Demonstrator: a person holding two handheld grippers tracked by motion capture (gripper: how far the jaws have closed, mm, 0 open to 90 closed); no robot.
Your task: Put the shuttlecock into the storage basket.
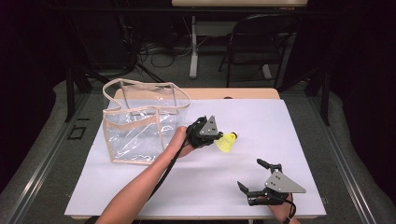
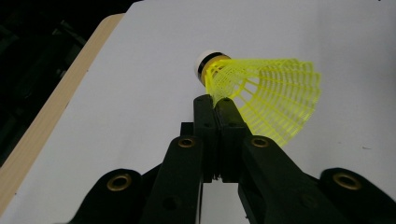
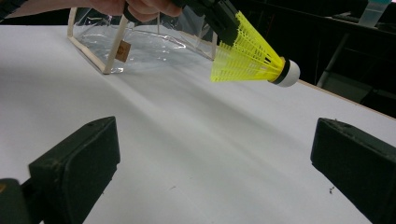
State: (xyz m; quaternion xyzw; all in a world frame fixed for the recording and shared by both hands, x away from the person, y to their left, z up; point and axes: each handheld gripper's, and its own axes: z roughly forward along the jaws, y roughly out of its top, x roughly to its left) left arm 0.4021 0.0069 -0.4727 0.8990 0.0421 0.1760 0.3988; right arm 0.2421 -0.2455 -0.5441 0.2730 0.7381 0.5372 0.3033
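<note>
We see the left gripper (image 1: 219, 138) clamped on the yellow shuttlecock (image 1: 227, 142), hiding part of its skirt, while the right gripper (image 1: 254, 175) gapes empty.

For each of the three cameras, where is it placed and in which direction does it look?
High view: above the person's side, looking forward and down on the table; both forearms enter from below.
Left gripper view: rides on the left tool, looking along its shut jaws at the yellow shuttlecock they pinch.
Right gripper view: rides on the right tool, low, looking between its open jaws toward the clear bag.
Shared: all show the shuttlecock; high and right views share the bag.
</note>
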